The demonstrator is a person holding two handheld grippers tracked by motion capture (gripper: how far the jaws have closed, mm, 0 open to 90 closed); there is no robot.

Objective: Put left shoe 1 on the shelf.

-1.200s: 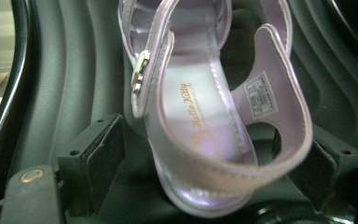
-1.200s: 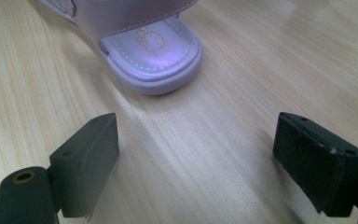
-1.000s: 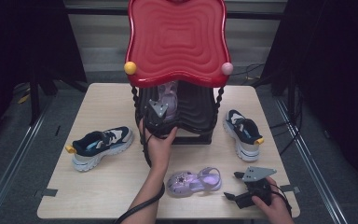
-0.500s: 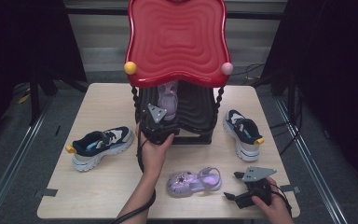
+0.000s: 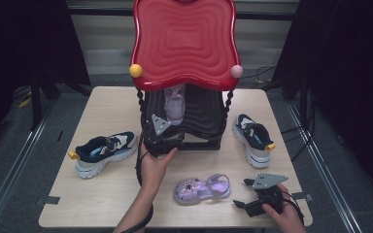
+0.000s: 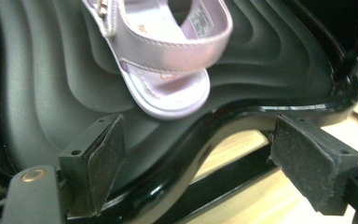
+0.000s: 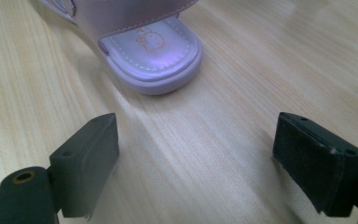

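Note:
A lilac sandal point(image 5: 175, 108) lies on the black wavy lower shelf point(image 5: 204, 119) of a rack with a red top point(image 5: 184, 43). My left gripper point(image 5: 161, 131) is at the shelf's front left edge. In the left gripper view it point(image 6: 196, 158) stands open over the shelf rim point(image 6: 242, 114), just short of the sandal's heel point(image 6: 168, 88), with nothing between the pads. A second lilac sandal point(image 5: 201, 189) rests on the table. My right gripper point(image 5: 243, 193) lies open to its right, with its jaws wide and the heel point(image 7: 154, 51) a little ahead of them.
A navy and white sneaker point(image 5: 104, 151) sits on the wooden table point(image 5: 102, 204) at the left, another sneaker point(image 5: 252, 140) at the right beside the rack. Yellow point(image 5: 136, 71) and pink point(image 5: 236, 71) knobs mark the red top's front corners.
My left gripper has drawn back from the sandal on the shelf toward the shelf's front edge, jaws still open. The sandal stays on the shelf. The right gripper has not moved.

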